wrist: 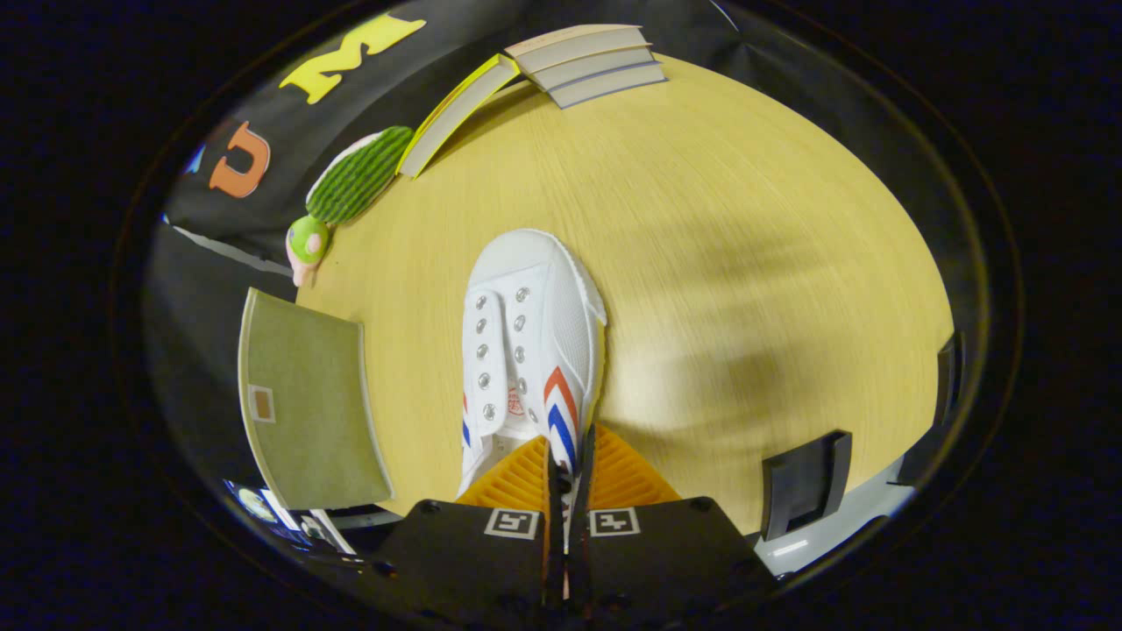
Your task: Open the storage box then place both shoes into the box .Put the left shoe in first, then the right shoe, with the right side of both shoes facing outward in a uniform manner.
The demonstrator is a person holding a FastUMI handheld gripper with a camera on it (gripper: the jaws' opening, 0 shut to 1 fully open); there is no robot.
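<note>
Gripper view showed a round wooden bench [701, 263] carrying every item in the scene. An olive-green flat panel [307, 412], possibly the storage box or its lid, lay at the bench edge to the left of the fingers; which of the two it was could not be determined. A stack of books [587, 57] rested at the far edge, with one yellow-edged book [456, 114] leaning beside it. A green striped plush toy [351, 180] lay near that book.

The white canvas shoe [535, 324] extended directly ahead of the fingers, toe pointing away, red and blue chevrons on the side wall nearest the fingertips. The hand-held gripper [570, 464] was closed on the shoe: the two fingers stood almost together, with a thin fold of the upper at the collar pinched between them.

Handling assessment: the shoe appeared light, with a soft fabric upper and a stiffer rubber sole. A pinch on the collar edge was likely to let the shoe sag and swing toe-down when lifted. The fabric offered adequate friction; the rubber rim would be the less compliant hold. Laces were absent, so snagging was judged unlikely.
</note>
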